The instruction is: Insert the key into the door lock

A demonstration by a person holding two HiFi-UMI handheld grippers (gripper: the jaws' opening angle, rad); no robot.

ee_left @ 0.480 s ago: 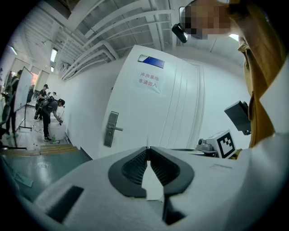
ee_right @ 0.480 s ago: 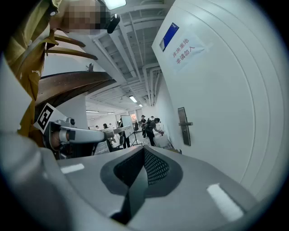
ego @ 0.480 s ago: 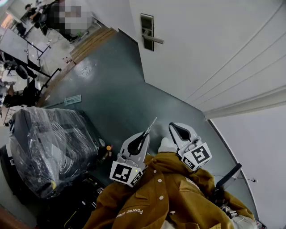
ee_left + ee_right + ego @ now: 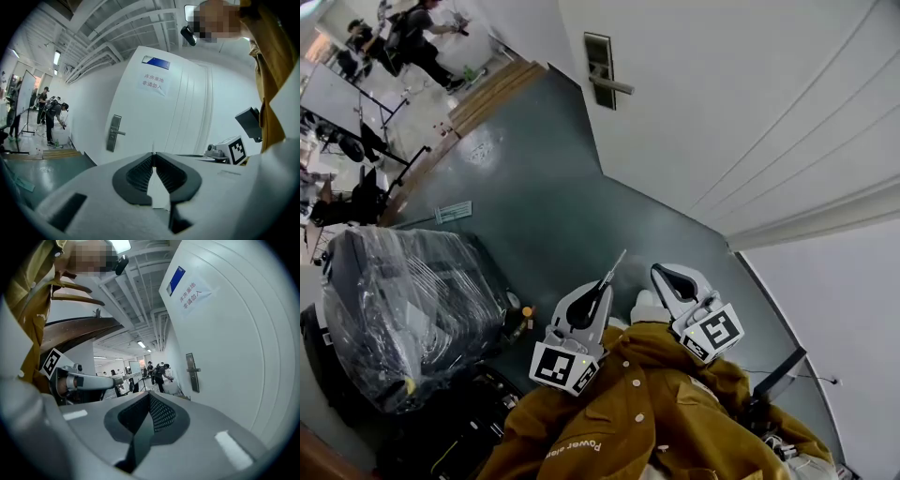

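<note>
The door lock (image 4: 598, 58) is a dark metal plate with a lever handle (image 4: 614, 86) on the white door (image 4: 722, 103), far ahead of both grippers. My left gripper (image 4: 605, 281) is shut on a thin silver key (image 4: 616, 262), whose blade sticks out past the jaw tips toward the door. In the left gripper view the key (image 4: 153, 153) shows edge-on between the closed jaws, with the lock (image 4: 113, 133) up and to the left of it. My right gripper (image 4: 659, 270) hangs beside the left one, shut and holding nothing. From the right gripper view the lock (image 4: 190, 372) lies ahead on the right.
A black bulky object wrapped in clear plastic (image 4: 403, 300) stands on the dark floor (image 4: 544, 187) at the left. Wooden strips (image 4: 492, 89) lie along the floor near the door. People (image 4: 412, 37) work far off at the top left. A paper sign (image 4: 152, 82) hangs on the door.
The head view has shifted a little, so the lock sits slightly further left and higher. Both grippers hold the same pose, the key still in the left one.
</note>
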